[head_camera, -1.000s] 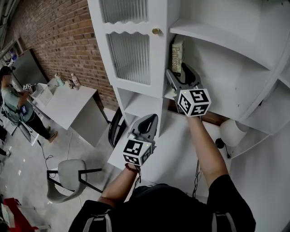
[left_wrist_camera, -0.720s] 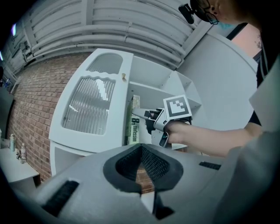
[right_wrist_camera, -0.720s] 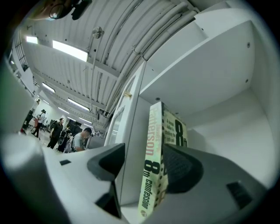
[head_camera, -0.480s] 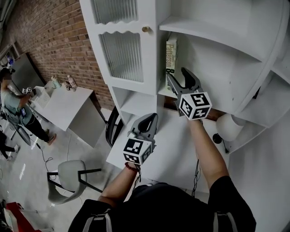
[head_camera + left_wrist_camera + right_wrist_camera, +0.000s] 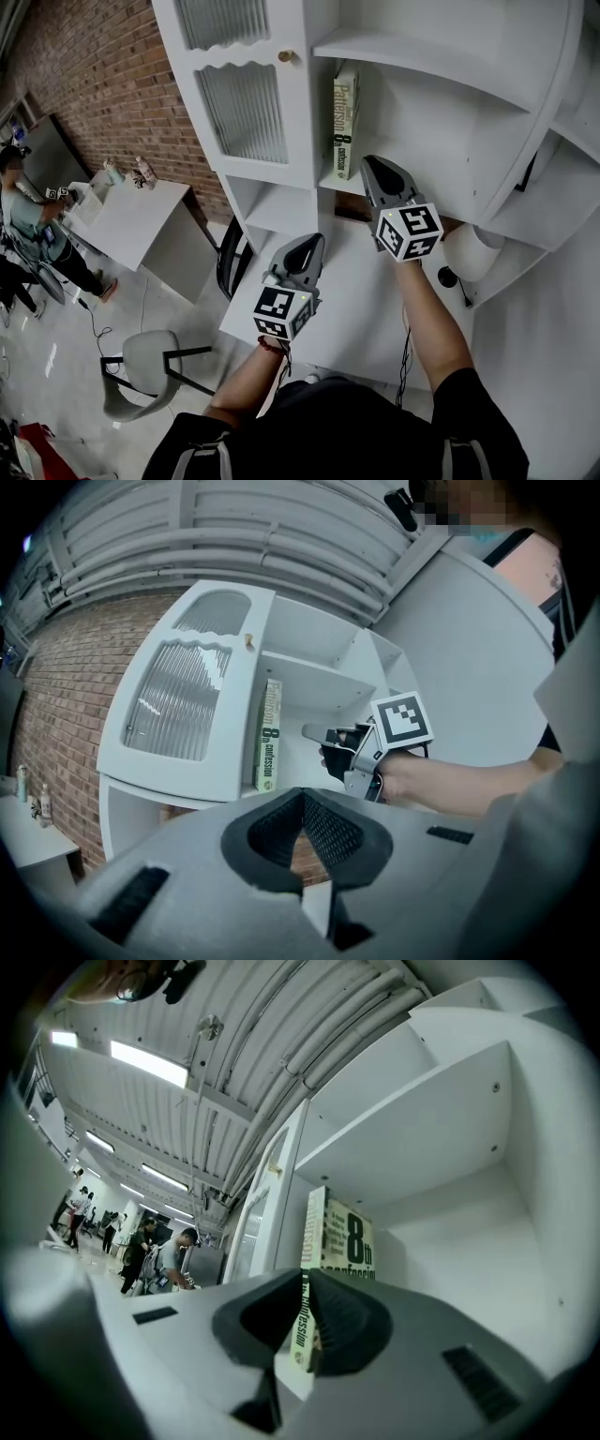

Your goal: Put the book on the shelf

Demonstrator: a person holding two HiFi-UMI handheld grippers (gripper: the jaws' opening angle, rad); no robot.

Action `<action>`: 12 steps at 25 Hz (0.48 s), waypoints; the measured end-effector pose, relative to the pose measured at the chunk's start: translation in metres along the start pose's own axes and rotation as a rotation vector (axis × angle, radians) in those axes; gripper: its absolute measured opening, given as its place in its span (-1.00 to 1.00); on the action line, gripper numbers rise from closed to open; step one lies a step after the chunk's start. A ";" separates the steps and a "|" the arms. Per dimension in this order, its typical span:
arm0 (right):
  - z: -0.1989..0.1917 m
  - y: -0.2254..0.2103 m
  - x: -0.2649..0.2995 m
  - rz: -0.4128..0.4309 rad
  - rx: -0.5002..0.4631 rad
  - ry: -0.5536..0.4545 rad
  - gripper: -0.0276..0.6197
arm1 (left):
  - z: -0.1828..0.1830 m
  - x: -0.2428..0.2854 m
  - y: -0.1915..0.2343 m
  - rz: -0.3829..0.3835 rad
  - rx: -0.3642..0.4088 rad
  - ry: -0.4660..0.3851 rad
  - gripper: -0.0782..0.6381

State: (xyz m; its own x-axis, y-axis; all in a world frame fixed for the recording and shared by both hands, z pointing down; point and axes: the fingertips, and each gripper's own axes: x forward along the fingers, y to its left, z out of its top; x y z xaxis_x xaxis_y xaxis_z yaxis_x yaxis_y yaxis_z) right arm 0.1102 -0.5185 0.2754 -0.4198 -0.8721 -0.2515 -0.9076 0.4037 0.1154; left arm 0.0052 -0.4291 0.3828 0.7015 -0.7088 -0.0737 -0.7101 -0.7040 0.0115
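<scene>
Overhead, from the head view: showing the book [image 5: 344, 117] standing upright on the white shelf [image 5: 450, 183], spine outward, at the left end of the open compartment, just beside the ribbed-glass cabinet door [image 5: 246, 108]. Showing the right gripper [image 5: 373, 167] near the foot of the book but apart from it, tongs together after just closing, clamping nothing. Showing, lower left, the left gripper [image 5: 305, 246] hovering over the white desk [image 5: 356, 300], well apart from the book, tongs likewise pressing together, empty. Taking in, unlike either gripper view, both forearms [image 5: 431, 319], a brick wall [image 5: 103, 84], a grey chair [image 5: 150, 361], a side table [image 5: 141, 216] and a person [image 5: 23, 206] near it. Along the left gripper's jaws: looking up at the shelf unit [image 5: 328, 682], catching the book's spine beside the door and the right gripper side-on, marker cube [image 5: 403, 722] facing the camera, hand [image 5: 394, 778] wrapping the grip. Along the right gripper's jaws: bringing out the book's front cover with a large "8", hidden from the head view; placing the book beyond the closed pads, not between them; revealing also ceiling pipes [image 5: 309, 1026] and several people [image 5: 155, 1258] far off at left. Regarding pose: reaching forward with the right arm nearly straight, gripper tilting slightly upward toward the shelf; keeping the left arm bent and nearer the body, gripper pointing roughly level toward the shelf unit.
</scene>
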 end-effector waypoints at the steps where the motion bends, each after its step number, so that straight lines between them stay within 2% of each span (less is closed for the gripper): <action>1: -0.001 0.000 -0.004 0.001 -0.001 -0.001 -0.78 | 0.000 -0.001 -0.002 0.000 0.001 0.001 -0.73; 8: -0.012 0.009 -0.043 0.008 -0.011 0.010 -0.79 | -0.002 -0.011 -0.012 0.009 0.011 -0.008 -0.73; 12: -0.017 0.016 -0.067 0.011 0.014 0.005 -0.80 | 0.005 -0.019 -0.019 0.002 0.029 -0.072 -0.73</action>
State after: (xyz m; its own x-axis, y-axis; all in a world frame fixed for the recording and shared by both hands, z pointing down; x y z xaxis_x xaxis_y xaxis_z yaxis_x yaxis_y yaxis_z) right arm 0.1241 -0.4581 0.3104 -0.4297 -0.8690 -0.2454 -0.9029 0.4170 0.1045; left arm 0.0047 -0.4021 0.3787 0.6946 -0.7046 -0.1453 -0.7138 -0.7002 -0.0167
